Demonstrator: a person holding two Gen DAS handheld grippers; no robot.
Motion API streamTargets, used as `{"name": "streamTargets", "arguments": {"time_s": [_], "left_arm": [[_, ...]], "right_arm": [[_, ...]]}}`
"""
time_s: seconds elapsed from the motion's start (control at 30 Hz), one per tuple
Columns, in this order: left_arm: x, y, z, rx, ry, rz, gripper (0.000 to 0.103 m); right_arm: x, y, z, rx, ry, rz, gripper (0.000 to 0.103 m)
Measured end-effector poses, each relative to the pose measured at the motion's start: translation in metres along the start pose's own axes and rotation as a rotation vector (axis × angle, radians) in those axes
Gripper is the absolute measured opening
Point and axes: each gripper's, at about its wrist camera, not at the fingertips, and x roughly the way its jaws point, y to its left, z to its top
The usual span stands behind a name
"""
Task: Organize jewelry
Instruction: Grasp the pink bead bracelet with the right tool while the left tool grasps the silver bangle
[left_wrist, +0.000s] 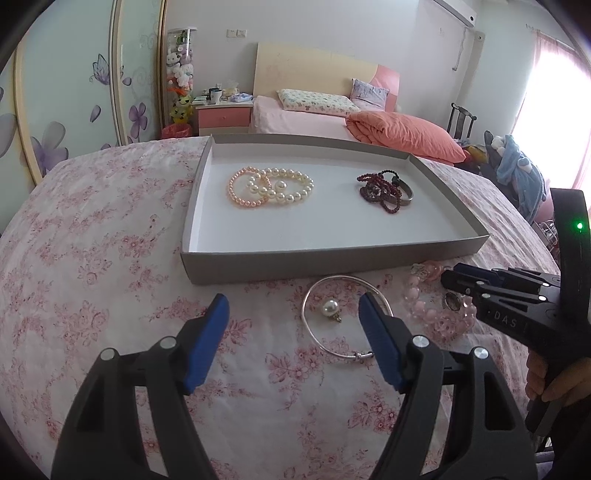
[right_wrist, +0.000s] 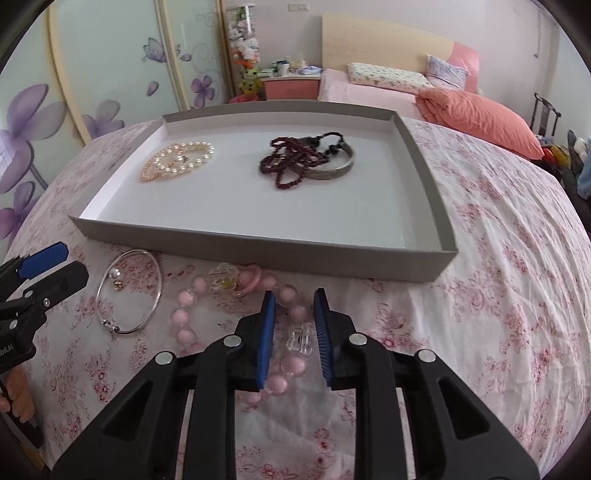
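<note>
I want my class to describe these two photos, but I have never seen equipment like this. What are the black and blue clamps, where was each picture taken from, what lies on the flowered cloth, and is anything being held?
The clamps are hand-held grippers, one in each of a person's hands. Each carries a camera looking along its two fingers, so each picture shows its own gripper at the bottom. The left gripper is wide open and empty. The right gripper is partly open above a pink bead bracelet, gripping nothing. Also on the cloth are a thin silver bangle and a pearl earring lying inside its ring. Behind them, a shallow grey tray holds pearl bracelets, dark red beads and a metal bangle.
</note>
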Motion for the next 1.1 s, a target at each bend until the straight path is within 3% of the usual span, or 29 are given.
{"name": "streamTargets", "arguments": {"time_s": [0.43,0.9,1.1], "left_arm": [[0.002,-0.023,-0.005,0.102,0.000,0.014,0.087],[0.036,-0.039,-0.002,0.095,0.114,0.031,0.091],[0.048,-0.049,-0.001,0.109,0.135,0.092,0.093]], "right_arm": [[-0.008,-0.024,-0.012,0.072,-0.043,-0.121,0.019],[-0.009,-0.032,-0.012,0.089,-0.044,-0.098,0.020],[-0.010,-0.031,-0.012,0.096,-0.044,-0.090,0.020]]}}
